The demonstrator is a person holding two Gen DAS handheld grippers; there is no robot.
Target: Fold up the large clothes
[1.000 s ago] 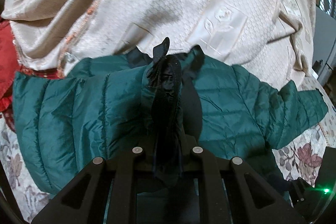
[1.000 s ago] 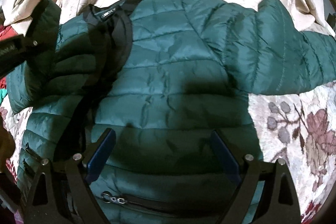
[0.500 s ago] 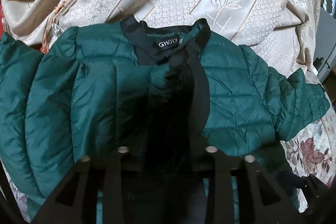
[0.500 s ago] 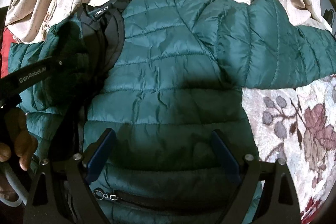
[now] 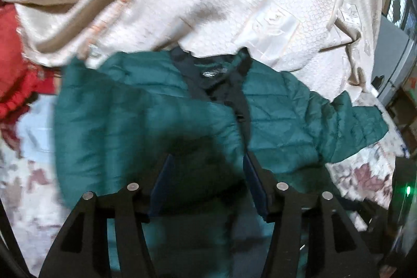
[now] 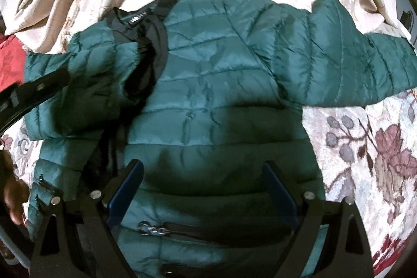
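Note:
A dark green quilted puffer jacket (image 6: 221, 85) lies front up on the bed, black collar (image 6: 146, 14) toward the far side. Its left sleeve (image 6: 86, 85) is folded across the chest; its right sleeve (image 6: 351, 69) stretches out to the right. The jacket also shows in the left wrist view (image 5: 146, 121). My left gripper (image 5: 207, 166) is open and empty, just above the folded sleeve. Its body shows at the left edge of the right wrist view (image 6: 34, 93). My right gripper (image 6: 203, 171) is open and empty above the jacket's lower front, near a pocket zipper (image 6: 153, 228).
A cream patterned bedspread (image 5: 234, 4) lies bunched beyond the collar. A red cloth (image 5: 13, 64) sits at the far left. A floral sheet (image 6: 370, 147) covers the bed to the right of the jacket.
My left gripper has opened and let go of the left sleeve, which now lies across the chest. The left gripper has pulled back a little. My right gripper has stayed open over the lower front.

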